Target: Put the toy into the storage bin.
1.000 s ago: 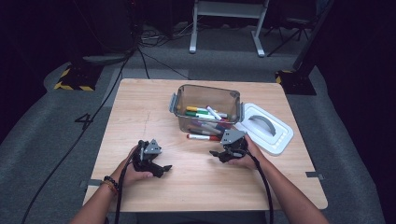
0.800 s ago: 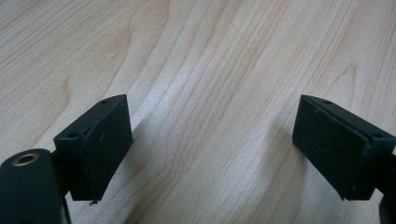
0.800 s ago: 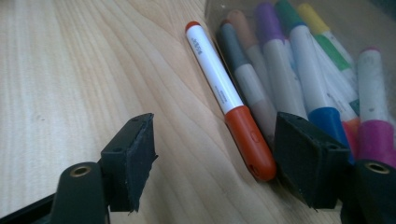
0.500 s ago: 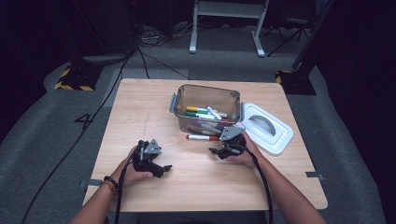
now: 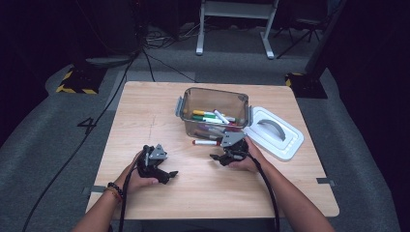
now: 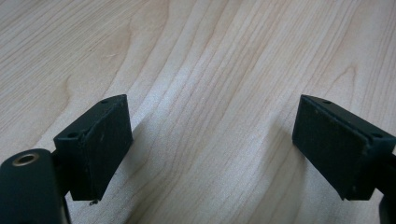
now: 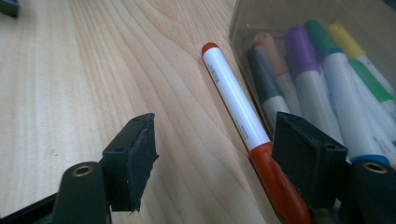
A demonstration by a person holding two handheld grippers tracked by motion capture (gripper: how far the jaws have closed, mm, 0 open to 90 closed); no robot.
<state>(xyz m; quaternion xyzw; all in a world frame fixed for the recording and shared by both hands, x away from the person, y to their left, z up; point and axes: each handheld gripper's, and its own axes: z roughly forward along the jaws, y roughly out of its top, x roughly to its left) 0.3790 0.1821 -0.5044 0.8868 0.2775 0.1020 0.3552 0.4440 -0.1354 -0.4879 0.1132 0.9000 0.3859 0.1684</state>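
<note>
**Red-capped marker lies loose beside the clear bin**

Red cap, white barrel: the marker lies flat on the wooden table, just outside the near wall of the clear bin, which holds more markers. The right gripper stands close in front of the bin, its jaws parted about halfway; the marker's red cap sits between them, against the bin-side jaw, not pinched. The left gripper rests well away from the bin, jaws wide over bare wood, holding nothing.
</note>
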